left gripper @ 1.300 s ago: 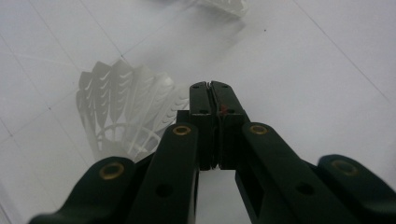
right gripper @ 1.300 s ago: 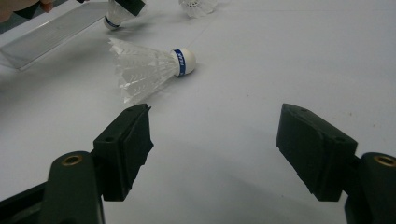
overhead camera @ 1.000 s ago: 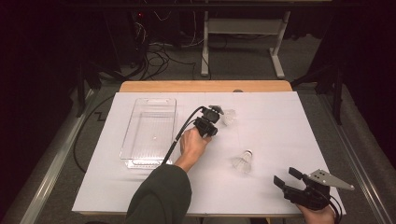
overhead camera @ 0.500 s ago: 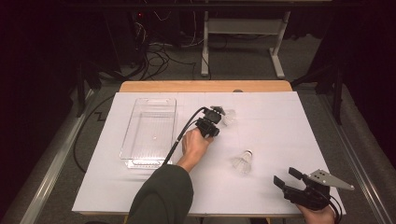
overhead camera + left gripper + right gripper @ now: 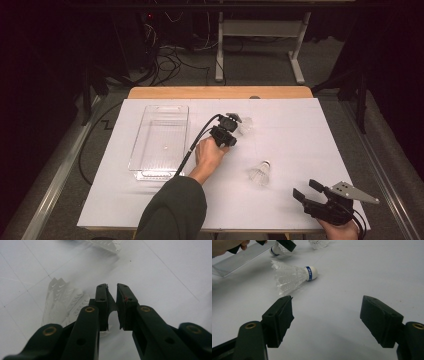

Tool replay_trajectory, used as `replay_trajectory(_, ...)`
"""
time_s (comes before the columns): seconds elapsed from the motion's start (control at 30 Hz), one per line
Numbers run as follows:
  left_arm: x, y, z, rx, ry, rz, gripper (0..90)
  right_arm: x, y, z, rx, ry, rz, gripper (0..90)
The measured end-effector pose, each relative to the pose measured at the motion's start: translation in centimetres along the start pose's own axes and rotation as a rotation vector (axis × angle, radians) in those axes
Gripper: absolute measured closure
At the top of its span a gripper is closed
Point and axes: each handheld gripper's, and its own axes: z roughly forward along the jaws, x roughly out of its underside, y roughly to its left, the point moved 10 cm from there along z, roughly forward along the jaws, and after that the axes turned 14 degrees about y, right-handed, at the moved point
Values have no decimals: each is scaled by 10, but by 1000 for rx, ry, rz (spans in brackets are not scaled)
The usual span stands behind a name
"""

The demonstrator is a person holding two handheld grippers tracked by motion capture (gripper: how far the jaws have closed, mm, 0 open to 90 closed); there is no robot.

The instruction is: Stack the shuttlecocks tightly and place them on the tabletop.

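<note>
Nearest, at the front right corner of the white table [image 5: 300,125]: right gripper [image 5: 306,188], jaws spread wide with nothing between them, only bare tabletop.

Just beyond it, apart from both jaws: a shuttlecock [image 5: 294,275] lying on its side, blue-banded cork pointing away from the feathers.

Farther in, near the middle of the table: left hand [image 5: 210,152] on the left gripper [image 5: 112,287], sleeve coming in from the front edge. Jaws close together with a narrow gap, having just been opening. No shuttlecock seen in that gap. Pressed against the outside of one jaw, flat on the table: a second shuttlecock [image 5: 63,302], feathers fanned toward the camera side.

Beyond the jaw tips, a little apart: a third shuttlecock [image 5: 107,243].

To the left of that hand: a clear plastic tray [image 5: 145,170], long side running away from the person.

At the far edge: a strip of bare wooden tabletop [image 5: 220,92].
</note>
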Motion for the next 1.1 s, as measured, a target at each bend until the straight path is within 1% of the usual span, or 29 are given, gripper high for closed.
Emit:
replay_trajectory(0.33, 0, -3, -3, 6, -8, 16, 779, 0, 0, 0, 1, 0, 0, 270)
replay_trajectory(0.53, 2, -3, -4, 4, -1, 25, 783, 0, 0, 0, 1, 0, 0, 270)
replay_trajectory(0.8, 1, -5, -6, 9, -9, 28, 782, 0, 0, 0, 1, -1, -1, 270)
replay_trajectory(0.9, 2, -6, -8, 12, -13, 35, 771, 0, 0, 0, 0, 0, 0, 270)
replay_trajectory(1.1, 1, -11, -13, 51, -31, 40, 744, 0, 1, 0, 0, 0, -1, 270)
